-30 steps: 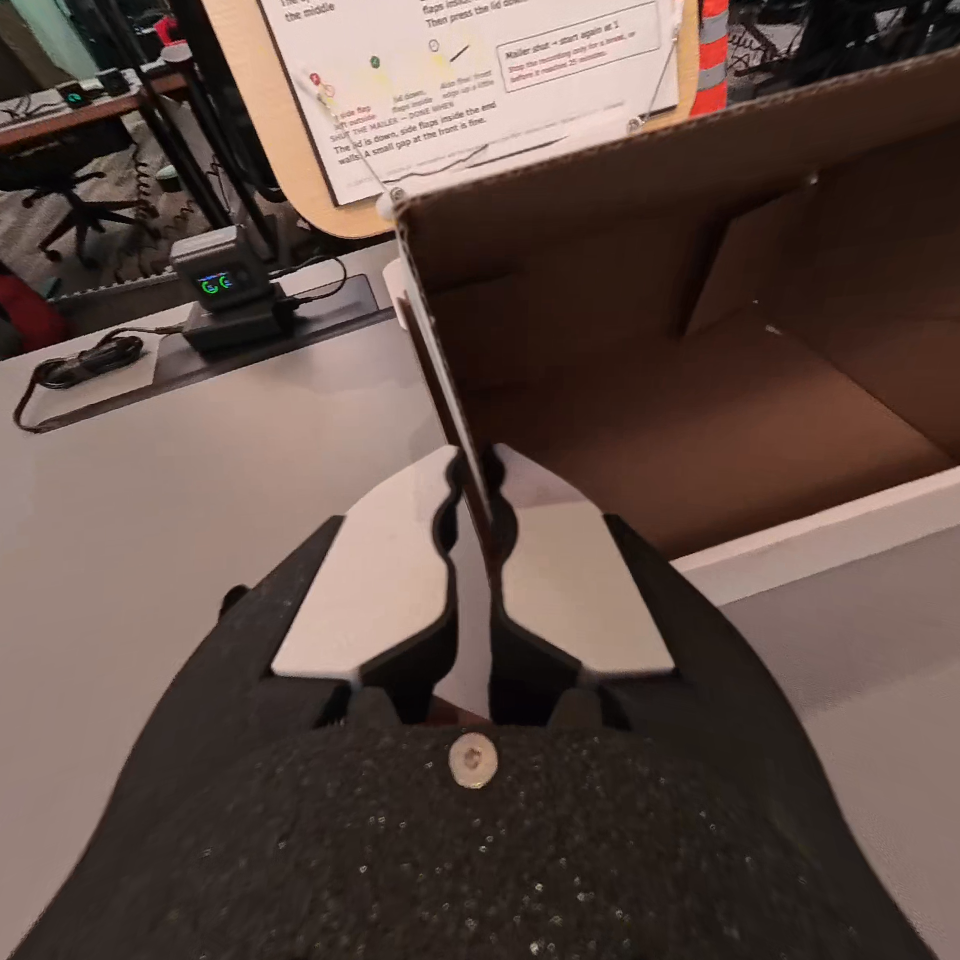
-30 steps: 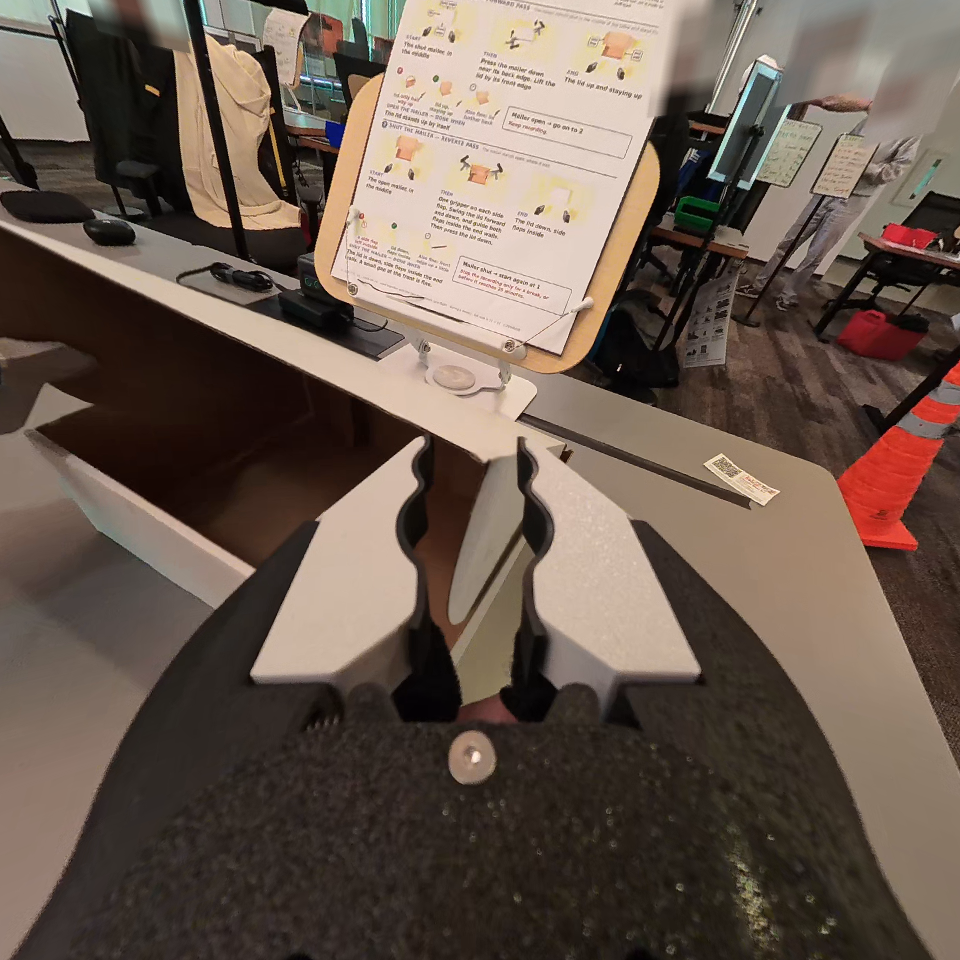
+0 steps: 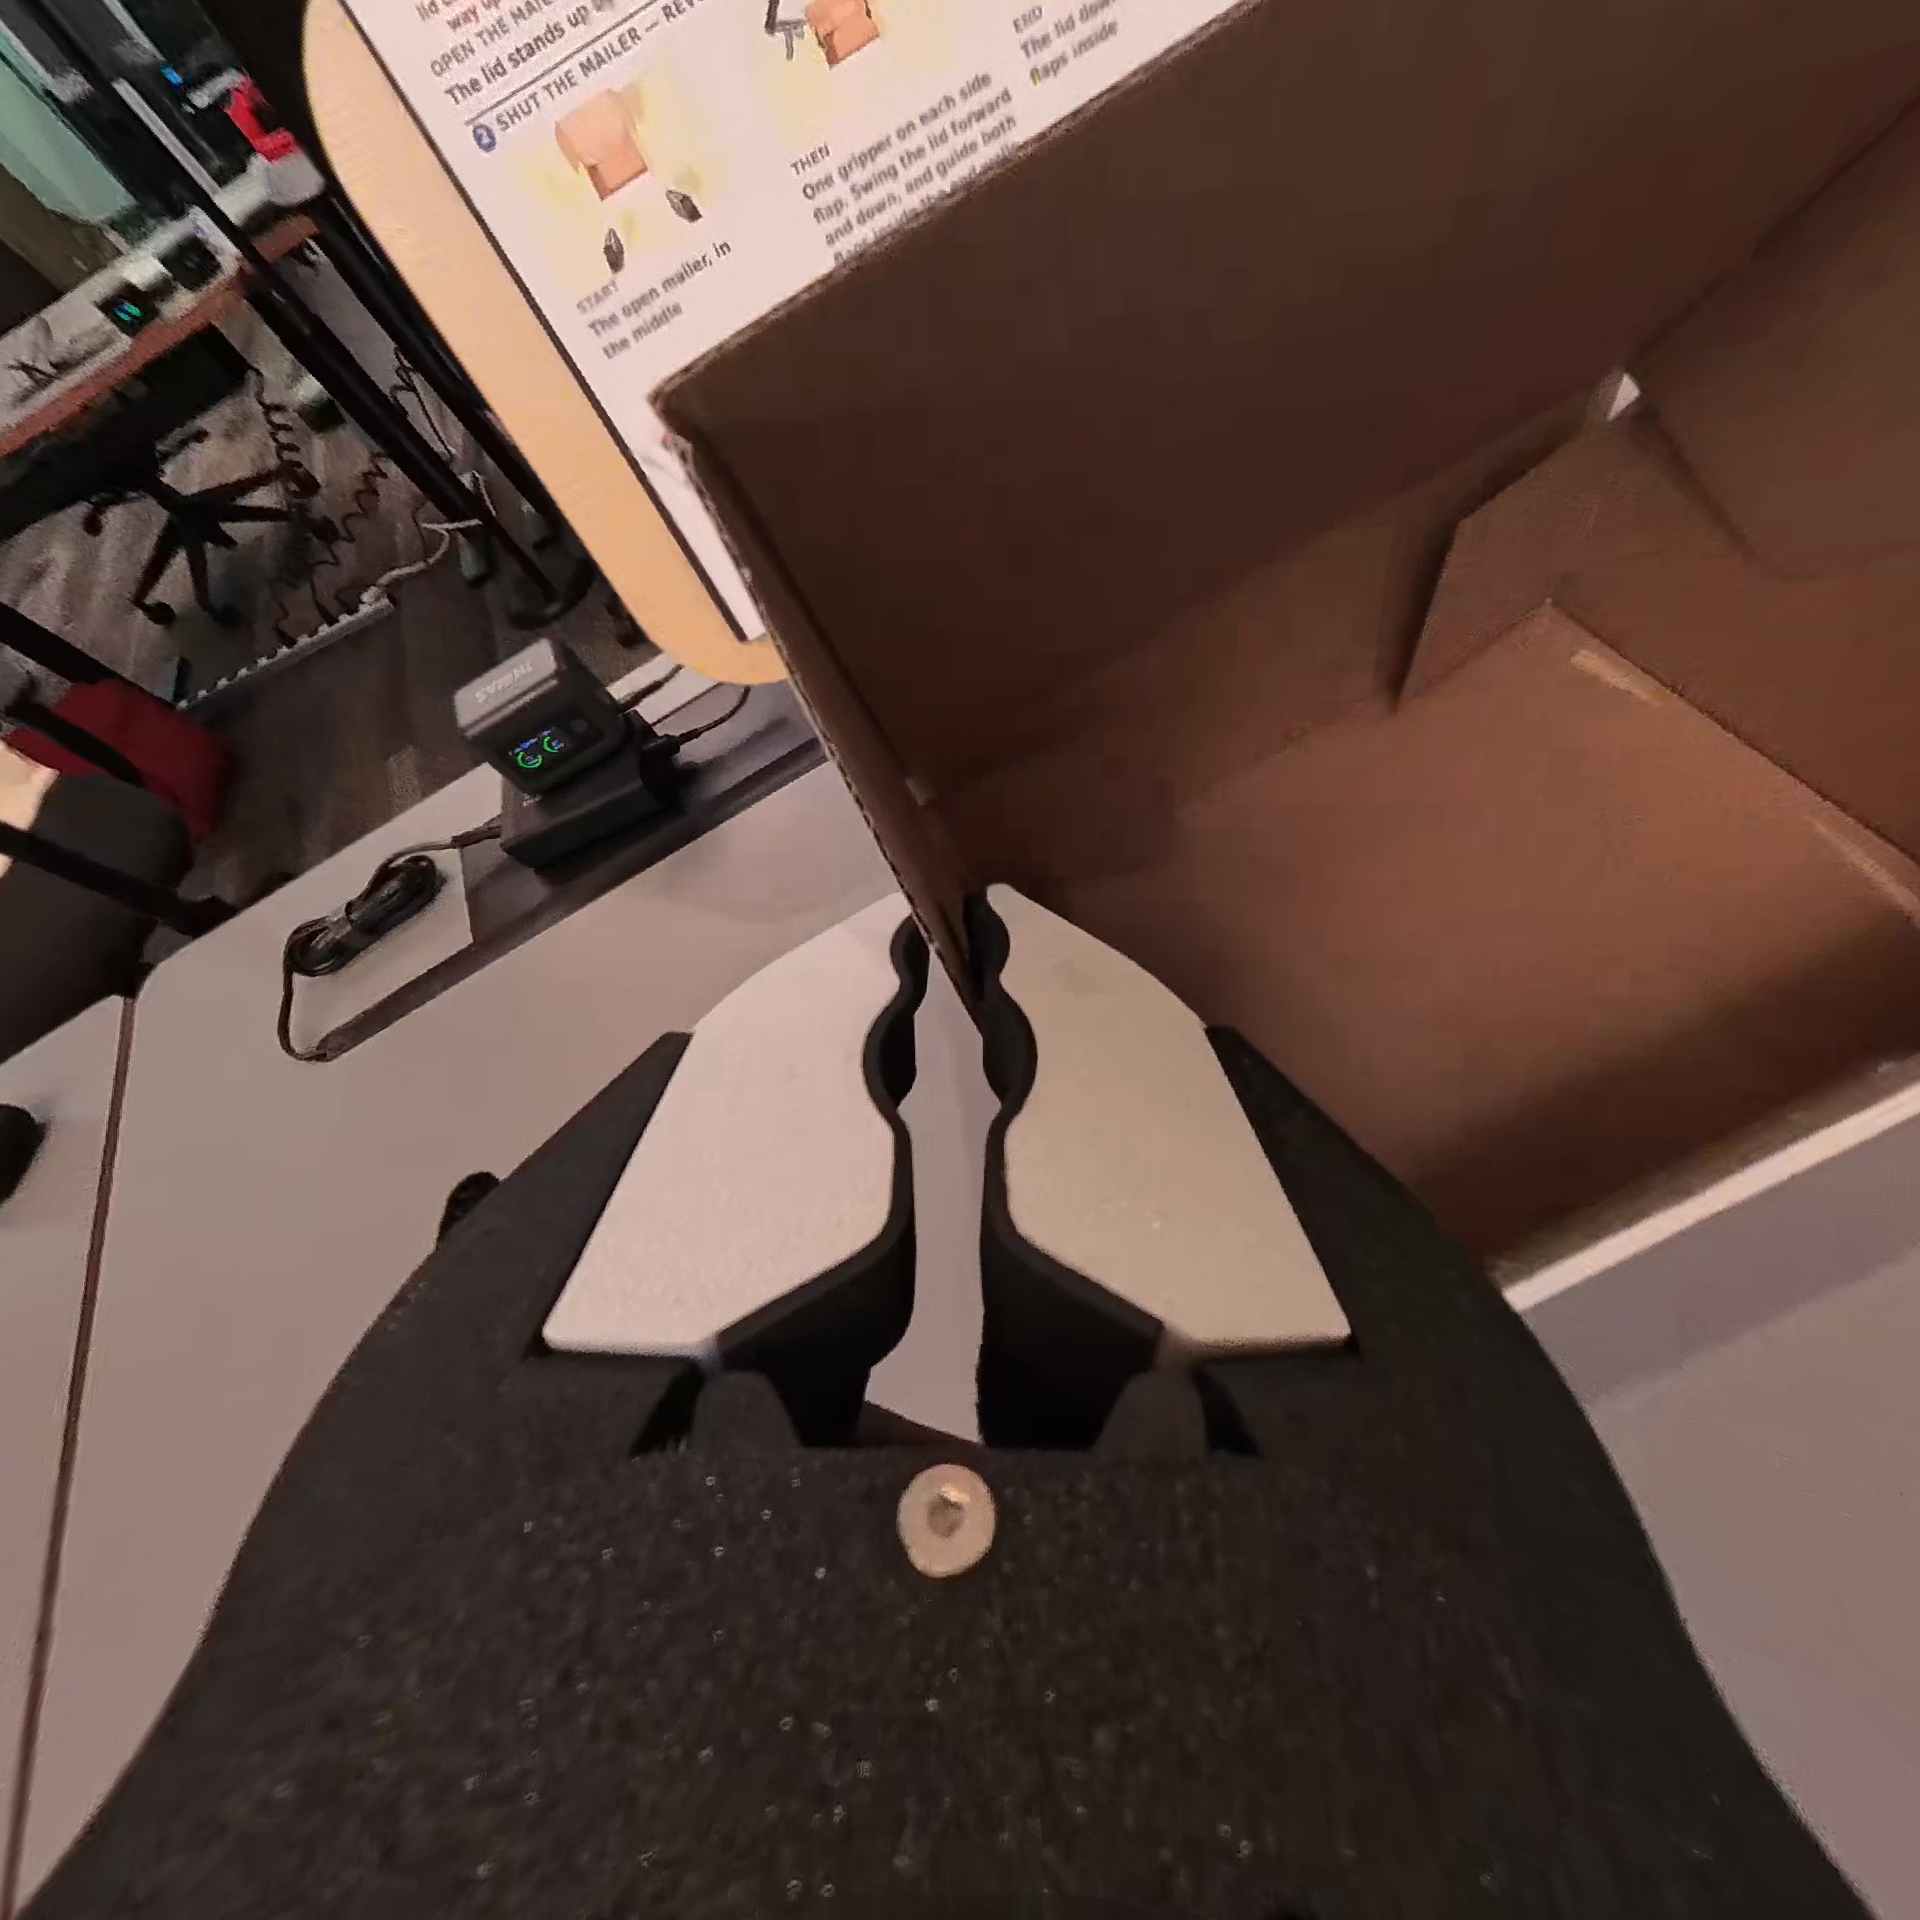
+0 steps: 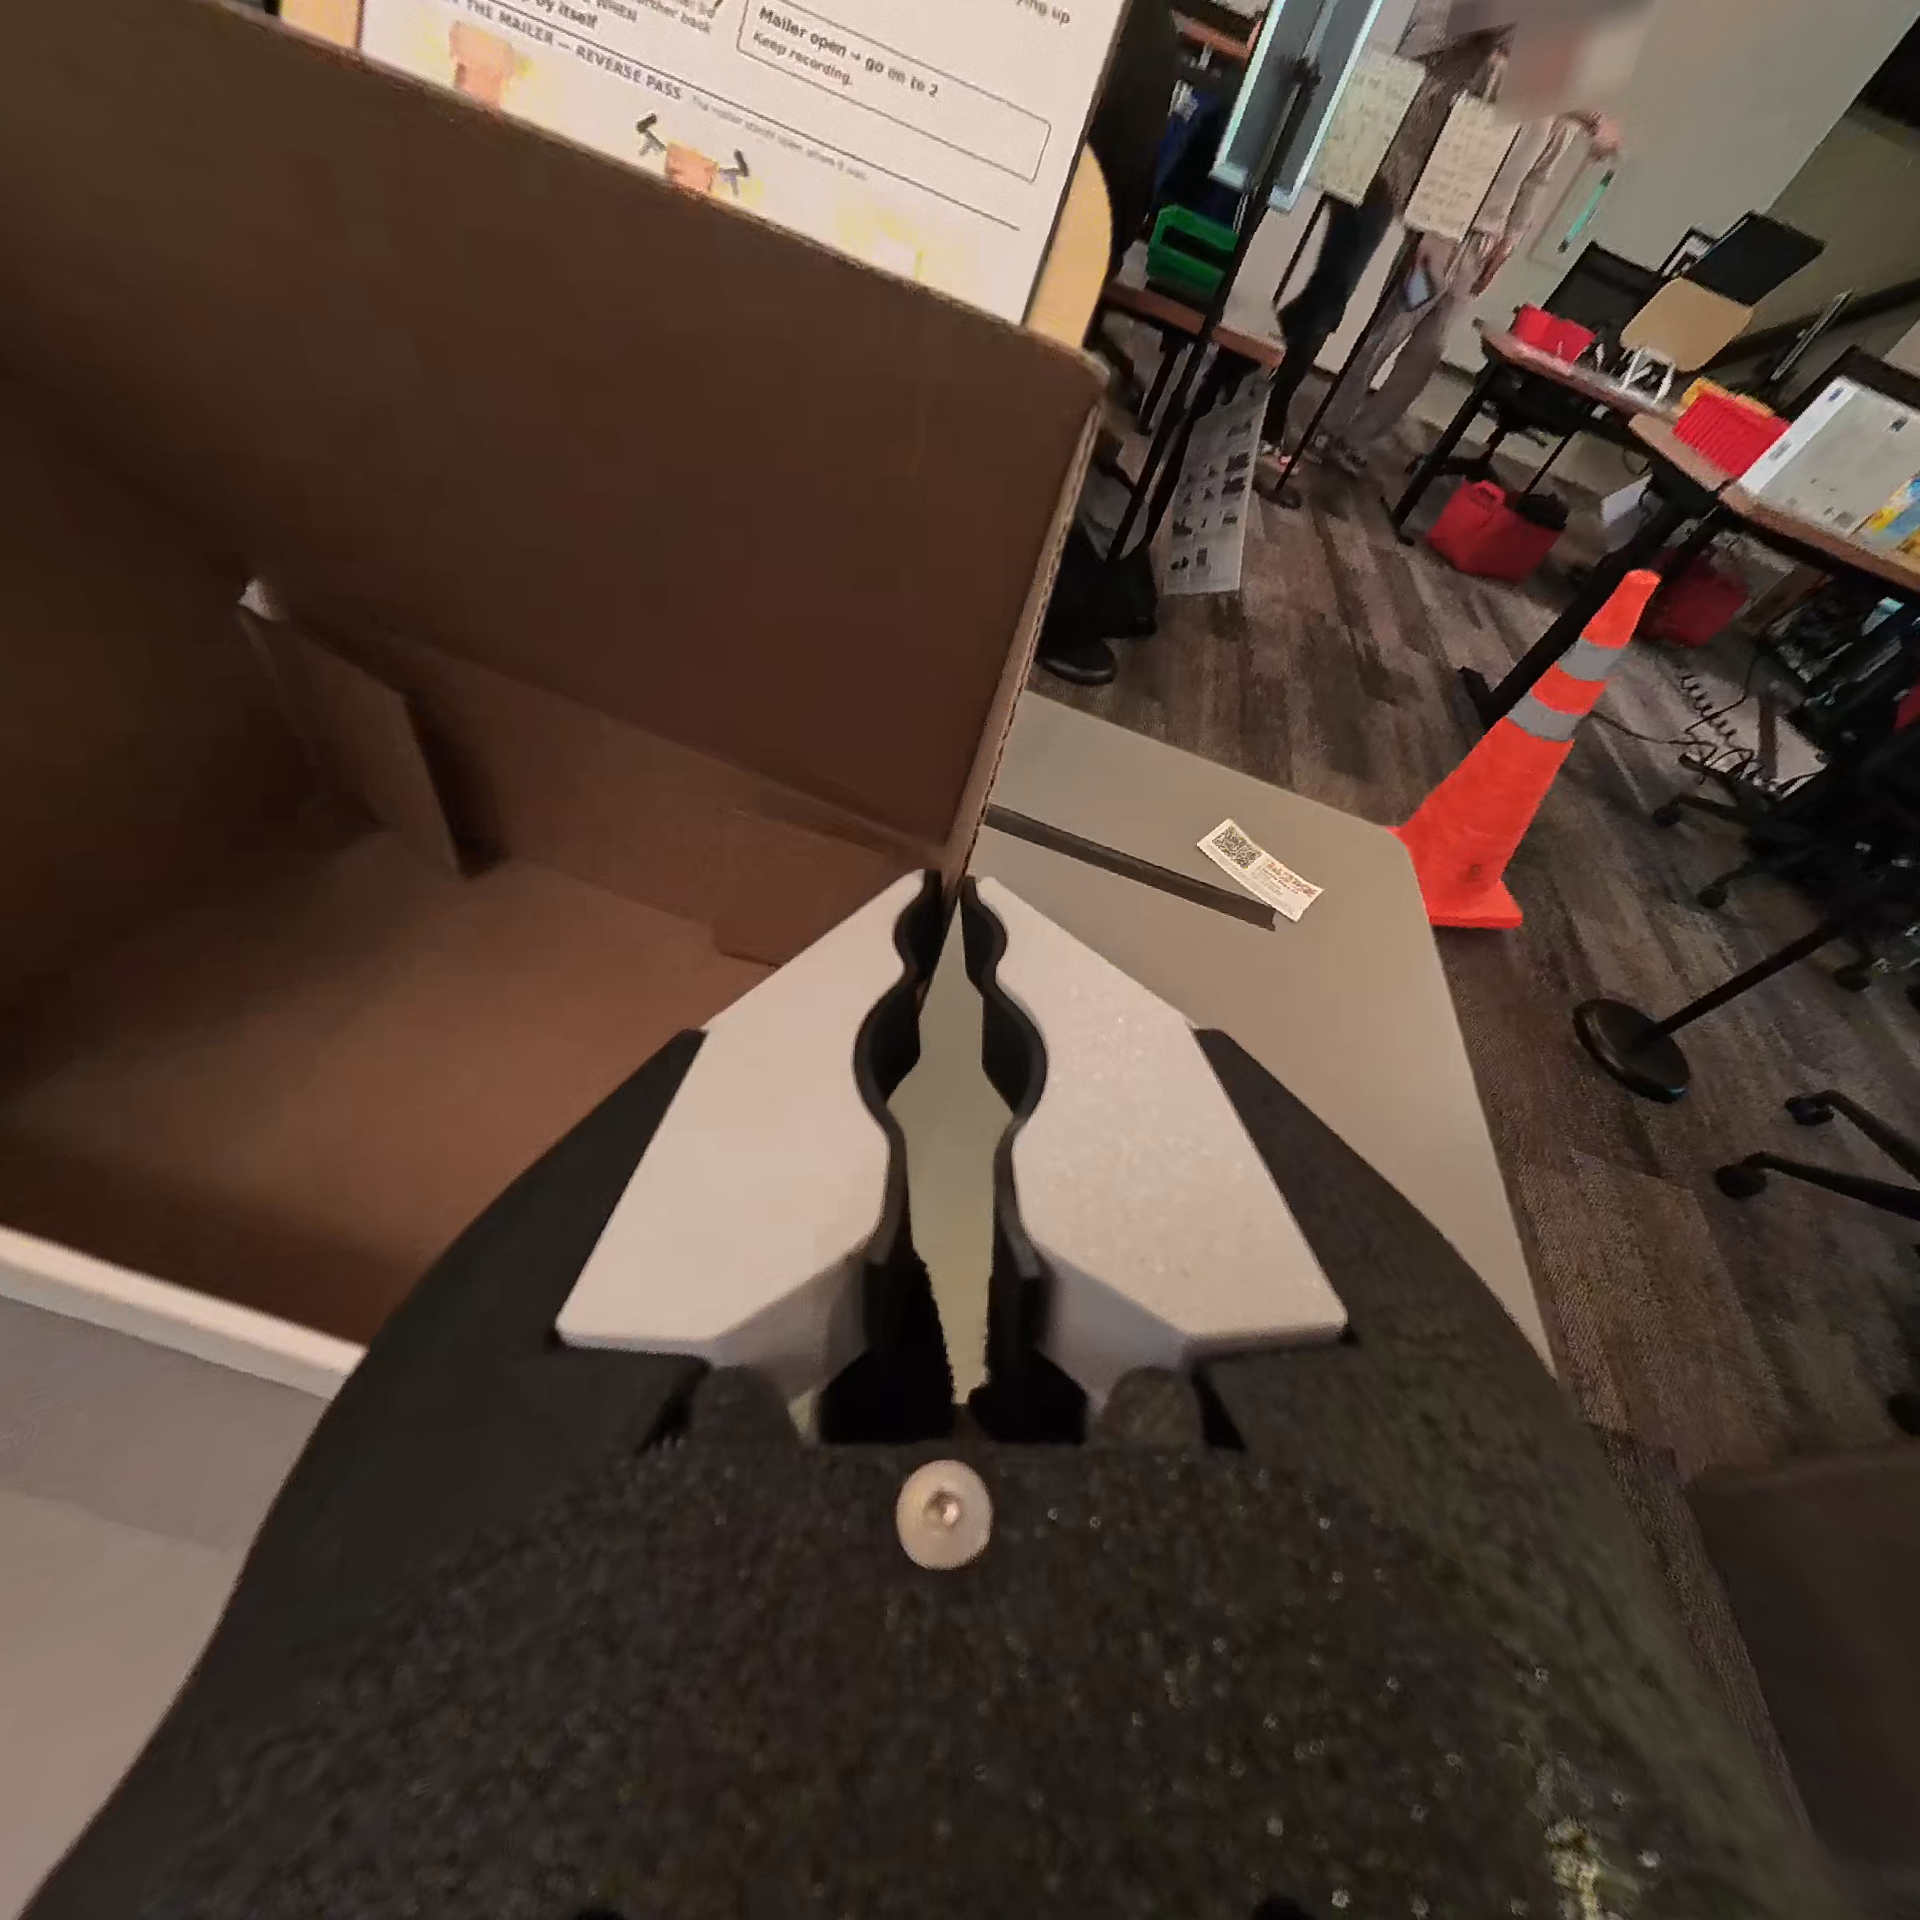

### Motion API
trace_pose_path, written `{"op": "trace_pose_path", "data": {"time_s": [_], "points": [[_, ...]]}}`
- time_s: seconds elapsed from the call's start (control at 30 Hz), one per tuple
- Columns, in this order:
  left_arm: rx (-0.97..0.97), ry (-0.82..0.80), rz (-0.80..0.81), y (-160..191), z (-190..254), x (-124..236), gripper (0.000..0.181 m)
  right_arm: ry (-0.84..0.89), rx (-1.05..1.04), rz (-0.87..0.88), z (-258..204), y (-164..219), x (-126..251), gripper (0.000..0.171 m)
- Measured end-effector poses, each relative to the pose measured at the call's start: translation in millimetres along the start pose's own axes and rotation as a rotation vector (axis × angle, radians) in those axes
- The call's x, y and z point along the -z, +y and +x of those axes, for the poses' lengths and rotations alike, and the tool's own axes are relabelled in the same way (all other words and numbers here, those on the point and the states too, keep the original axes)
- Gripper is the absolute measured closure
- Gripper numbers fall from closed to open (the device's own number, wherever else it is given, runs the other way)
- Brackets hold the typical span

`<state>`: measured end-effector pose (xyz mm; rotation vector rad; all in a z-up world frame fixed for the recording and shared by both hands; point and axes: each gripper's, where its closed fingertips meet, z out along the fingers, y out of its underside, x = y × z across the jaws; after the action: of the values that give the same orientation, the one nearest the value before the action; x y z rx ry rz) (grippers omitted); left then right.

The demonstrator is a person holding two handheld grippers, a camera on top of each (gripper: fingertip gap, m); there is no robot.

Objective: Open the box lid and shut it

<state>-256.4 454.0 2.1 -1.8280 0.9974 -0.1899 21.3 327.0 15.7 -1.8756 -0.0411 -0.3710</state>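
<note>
While one box (image 3: 1558,935) lies open, two grippers, left (image 3: 951,935) and right (image 4: 948,904), each pinch a lid flap (image 3: 852,727) edge between nearly closed fingers (image 3: 810,1122).

A grey tabletop (image 4: 1195,997) is seen in front, with a dark patterned carpet (image 4: 1351,665) spread beyond it. An orange traffic cone (image 4: 1507,769) is stood on the carpet. Wood-topped desks (image 4: 1621,405) are lined up at the back, black office chairs (image 3: 197,499) are parked nearby, and dim indoor light is cast throughout.

Box lid (image 3: 1299,343) cropped by frame edges; distant person (image 4: 1455,208) blurred.
</note>
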Motion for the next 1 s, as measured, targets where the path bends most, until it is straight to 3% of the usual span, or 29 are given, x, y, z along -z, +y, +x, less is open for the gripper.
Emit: {"op": "trace_pose_path", "data": {"time_s": [0.27, 0.4, 0.63, 0.77, 0.9, 1.0], "points": [[-0.013, 0.080, -0.177, -35.2, -19.3, -23.7, 0.174, -0.063, -0.026, -0.147, 21.4, -31.5, -24.2, 0.169], [0.010, 0.042, -0.143, -42.7, -20.4, -31.4, 0.172, -0.074, -0.066, -0.164, 22.9, -33.4, -29.2, 0.168], [0.126, -0.019, 0.015, 4.1, -3.4, -41.8, 0.137, -0.023, 0.003, -0.061, 20.4, -20.4, -26.7, 0.168], [0.165, -0.015, 0.054, 34.8, 10.2, -56.7, 0.148, -0.029, -0.023, -0.058, 19.3, -23.7, -28.0, 0.168], [0.164, -0.058, 0.105, 28.8, 4.5, -69.0, 0.174, -0.026, -0.032, -0.040, 17.6, -27.3, -29.0, 0.168], [0.157, -0.086, 0.111, 21.6, -0.3, -72.0, 0.178, -0.033, -0.050, 0.047, 15.8, -26.5, -21.5, 0.147]]}}
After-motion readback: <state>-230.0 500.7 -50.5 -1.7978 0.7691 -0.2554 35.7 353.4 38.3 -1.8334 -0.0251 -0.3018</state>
